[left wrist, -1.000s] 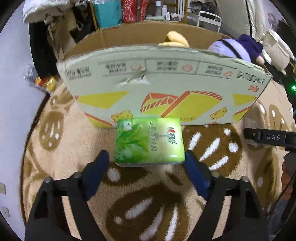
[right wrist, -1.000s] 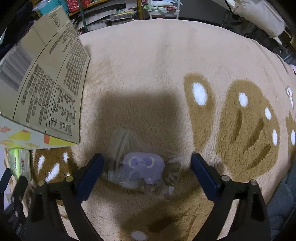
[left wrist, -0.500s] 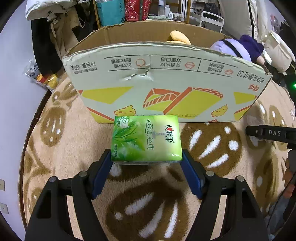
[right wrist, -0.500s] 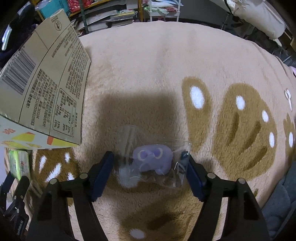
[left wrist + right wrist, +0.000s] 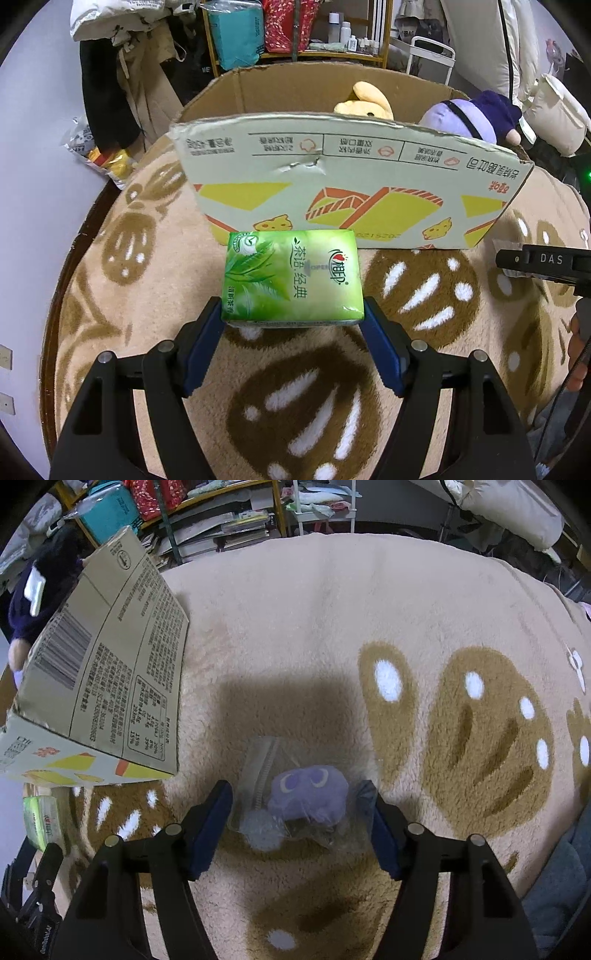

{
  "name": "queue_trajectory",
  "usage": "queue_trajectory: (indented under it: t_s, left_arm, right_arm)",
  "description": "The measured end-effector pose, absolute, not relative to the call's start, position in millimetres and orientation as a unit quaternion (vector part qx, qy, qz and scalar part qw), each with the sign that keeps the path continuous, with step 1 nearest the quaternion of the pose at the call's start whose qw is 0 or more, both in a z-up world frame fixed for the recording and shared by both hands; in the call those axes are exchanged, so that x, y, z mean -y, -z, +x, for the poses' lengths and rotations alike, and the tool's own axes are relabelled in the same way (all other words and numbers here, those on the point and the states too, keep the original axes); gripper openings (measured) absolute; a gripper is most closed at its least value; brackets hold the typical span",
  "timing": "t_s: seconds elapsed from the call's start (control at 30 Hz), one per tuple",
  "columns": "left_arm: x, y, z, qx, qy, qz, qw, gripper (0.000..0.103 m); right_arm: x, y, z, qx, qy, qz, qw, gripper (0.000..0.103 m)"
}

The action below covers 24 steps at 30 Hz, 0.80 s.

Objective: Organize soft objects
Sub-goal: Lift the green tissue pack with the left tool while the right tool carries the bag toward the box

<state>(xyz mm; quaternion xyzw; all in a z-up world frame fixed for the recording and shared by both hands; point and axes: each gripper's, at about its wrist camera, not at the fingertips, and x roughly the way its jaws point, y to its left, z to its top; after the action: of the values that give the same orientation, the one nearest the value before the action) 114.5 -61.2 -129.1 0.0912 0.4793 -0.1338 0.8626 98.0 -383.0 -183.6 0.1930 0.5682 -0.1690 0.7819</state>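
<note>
Now both grippers are clamping items.
Left gripper [image 5: 293, 323] is squeezing green tissue pack [image 5: 291, 275], frame centre; right gripper [image 5: 301, 805] is pinching bagged purple plush [image 5: 308, 794].

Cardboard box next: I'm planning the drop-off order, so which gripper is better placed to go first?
Left, probably. The left gripper is shut on the green tissue pack directly facing the cardboard box. The right gripper, clamping the bagged purple plush, has the box off to its side.

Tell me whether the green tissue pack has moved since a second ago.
Yes. The green tissue pack has come up off the rug, clamped by the left gripper; its top edge now overlaps the lower front of the cardboard box.
</note>
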Motion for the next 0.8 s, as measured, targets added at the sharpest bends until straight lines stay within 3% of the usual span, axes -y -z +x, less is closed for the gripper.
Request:
queue_trajectory:
  t_s: [0.23, 0.3, 0.4, 0.43, 0.6, 0.8]
  left_arm:
    - [59.5, 116.9, 101.9, -0.471, 0.128, 0.095, 0.868, 0.073]
    - [59.0, 114.4, 99.6, -0.469, 0.127, 0.095, 0.869, 0.073]
    - [57.4, 111.4, 95.9, -0.465, 0.127, 0.096, 0.871, 0.073]
    - [57.3, 110.7, 94.9, -0.465, 0.126, 0.097, 0.871, 0.073]
    - [55.7, 106.5, 89.7, -0.461, 0.125, 0.099, 0.873, 0.073]
    - [56.0, 107.7, 89.7, -0.462, 0.123, 0.101, 0.872, 0.073]
  right_arm:
    - [367.4, 177.6, 92.3, -0.563, 0.159, 0.201, 0.786, 0.070]
    - [364.9, 176.0, 89.8, -0.560, 0.153, 0.204, 0.788, 0.065]
    - [362.8, 174.8, 85.4, -0.560, 0.142, 0.213, 0.788, 0.049]
    - [363.3, 176.9, 84.0, -0.561, 0.141, 0.217, 0.786, 0.035]
    - [371.4, 180.6, 77.0, -0.560, 0.140, 0.255, 0.776, 0.031]
    - [371.2, 177.6, 74.8, -0.555, 0.129, 0.264, 0.778, 0.013]
